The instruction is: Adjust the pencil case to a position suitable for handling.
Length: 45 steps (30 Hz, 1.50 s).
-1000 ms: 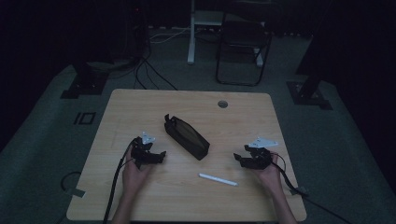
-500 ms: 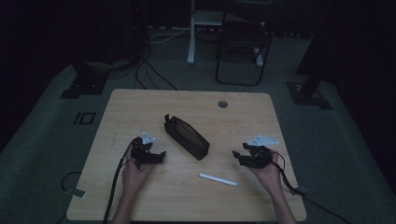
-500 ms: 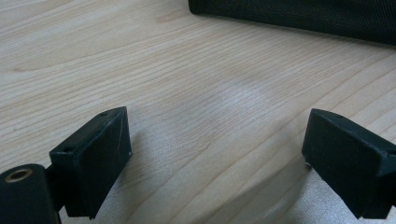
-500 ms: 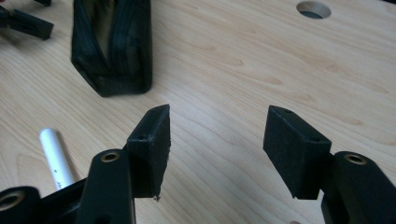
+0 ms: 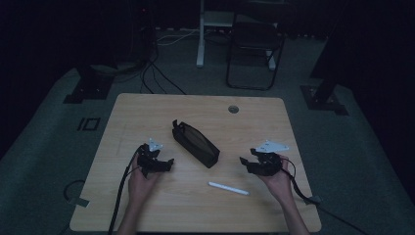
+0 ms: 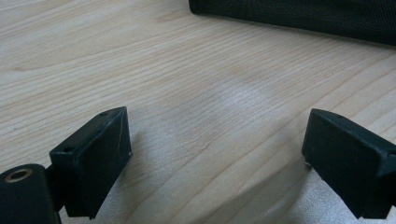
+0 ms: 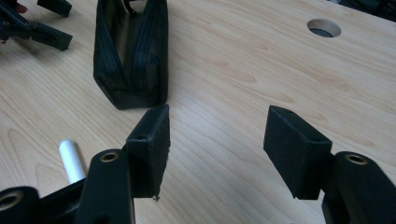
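Black pads of the left gripper (image 6: 219, 154) stood wide apart over bare wood, nothing between them; the right gripper (image 7: 215, 149) also gaped, empty, its jaws having just closed slightly then eased. Beyond them lay the pale wooden table (image 5: 147, 112) with a round cable hole (image 5: 233, 108), on grey carpet in a dark room with a folding chair (image 5: 254, 44). Between the grippers sat a black pouch (image 5: 195, 143); the right gripper view looked into its open mouth (image 7: 132, 28), contents too dark to tell. A white marker (image 5: 228, 188) lay near the right gripper, apart from the pouch
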Motion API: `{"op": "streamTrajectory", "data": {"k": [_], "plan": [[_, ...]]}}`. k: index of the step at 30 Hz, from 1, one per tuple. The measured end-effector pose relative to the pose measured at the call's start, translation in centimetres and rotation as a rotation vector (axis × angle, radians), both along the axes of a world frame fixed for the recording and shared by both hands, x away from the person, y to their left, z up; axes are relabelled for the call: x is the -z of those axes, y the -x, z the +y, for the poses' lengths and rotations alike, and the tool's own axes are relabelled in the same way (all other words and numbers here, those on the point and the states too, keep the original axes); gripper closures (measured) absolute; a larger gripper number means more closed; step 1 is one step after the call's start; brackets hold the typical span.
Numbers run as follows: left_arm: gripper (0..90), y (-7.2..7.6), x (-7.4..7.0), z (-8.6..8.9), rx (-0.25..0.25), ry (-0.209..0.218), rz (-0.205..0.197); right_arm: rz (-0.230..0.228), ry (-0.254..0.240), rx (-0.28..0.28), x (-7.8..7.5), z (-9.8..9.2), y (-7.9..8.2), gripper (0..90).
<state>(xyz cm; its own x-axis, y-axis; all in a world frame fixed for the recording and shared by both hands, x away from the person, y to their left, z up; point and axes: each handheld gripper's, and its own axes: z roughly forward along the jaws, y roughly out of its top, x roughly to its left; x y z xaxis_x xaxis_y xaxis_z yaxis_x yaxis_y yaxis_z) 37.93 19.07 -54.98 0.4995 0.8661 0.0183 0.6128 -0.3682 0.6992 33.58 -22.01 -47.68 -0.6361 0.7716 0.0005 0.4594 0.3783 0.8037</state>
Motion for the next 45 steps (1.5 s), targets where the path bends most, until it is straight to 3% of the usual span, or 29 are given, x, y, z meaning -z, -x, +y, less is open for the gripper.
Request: {"op": "streamTrajectory", "data": {"k": [23,35,45], "plan": [[8.3,0.0,0.0,0.0,0.0,0.0,0.0,-0.042,-0.007,-0.044,-1.5,3.1,-1.1,38.3],[8.3,0.0,0.0,0.0,0.0,0.0,0.0,-0.029,-0.002,-0.062,-1.0,4.8,-2.3,38.3],[8.3,0.0,0.0,0.0,-0.001,0.001,-0.001,-0.046,0.0,-0.083,-0.7,6.3,-3.3,37.7]]}}
